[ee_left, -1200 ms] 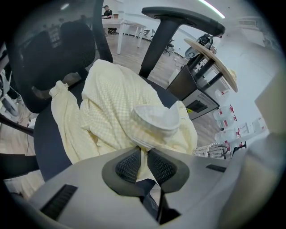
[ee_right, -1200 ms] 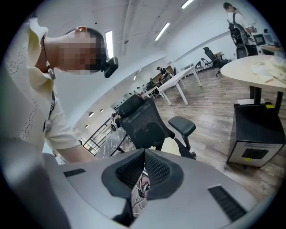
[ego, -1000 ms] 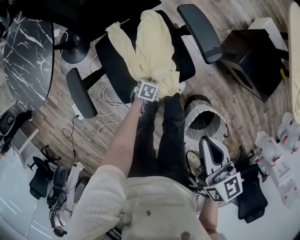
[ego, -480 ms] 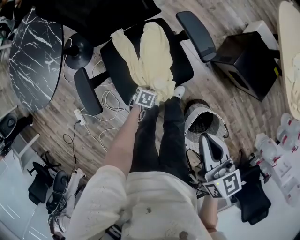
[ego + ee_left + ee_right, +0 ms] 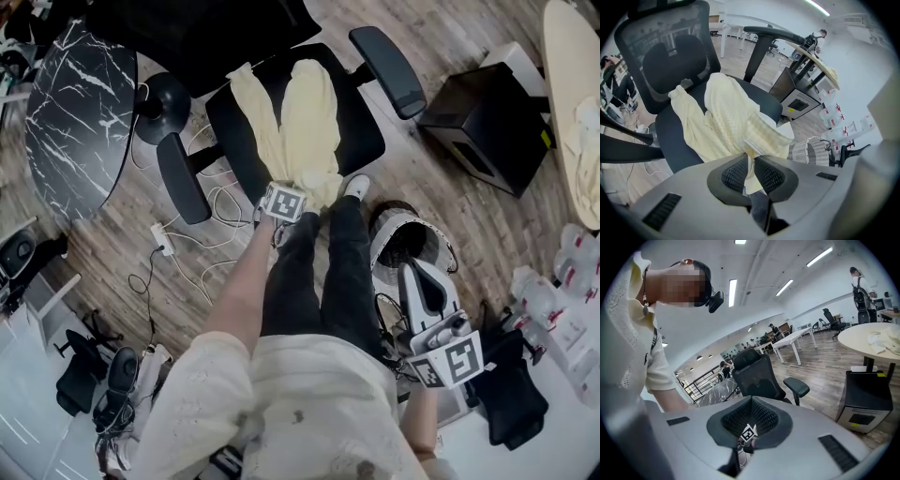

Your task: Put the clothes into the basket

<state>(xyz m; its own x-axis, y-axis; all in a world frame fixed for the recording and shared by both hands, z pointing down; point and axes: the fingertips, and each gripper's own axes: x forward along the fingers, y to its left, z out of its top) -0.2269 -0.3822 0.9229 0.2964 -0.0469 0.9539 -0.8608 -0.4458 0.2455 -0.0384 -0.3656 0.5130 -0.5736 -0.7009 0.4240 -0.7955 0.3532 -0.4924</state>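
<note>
A pale yellow garment (image 5: pixel 302 117) lies spread over the seat of a black office chair (image 5: pixel 364 127). My left gripper (image 5: pixel 286 201) is at the chair's front edge, pointing steeply down, shut on the garment's near end. In the left gripper view the cloth (image 5: pixel 726 119) runs from the seat into the pinch of the left gripper (image 5: pixel 750 161). The white woven basket (image 5: pixel 411 242) stands on the floor right of the person's legs, and it also shows past the jaws (image 5: pixel 813 150). My right gripper (image 5: pixel 411 272) hangs over the basket, shut with nothing in it (image 5: pixel 751 401).
A black marbled round table (image 5: pixel 66 122) stands at the left, with cables (image 5: pixel 202 248) on the wooden floor beside it. A black box (image 5: pixel 483 117) sits right of the chair, near a pale round table (image 5: pixel 572 84). The person's dark trouser legs (image 5: pixel 323 272) stand between chair and basket.
The left gripper has lifted and drawn the garment's near end toward the person, so the cloth stretches over the seat's front. The right gripper has risen a little above the basket.
</note>
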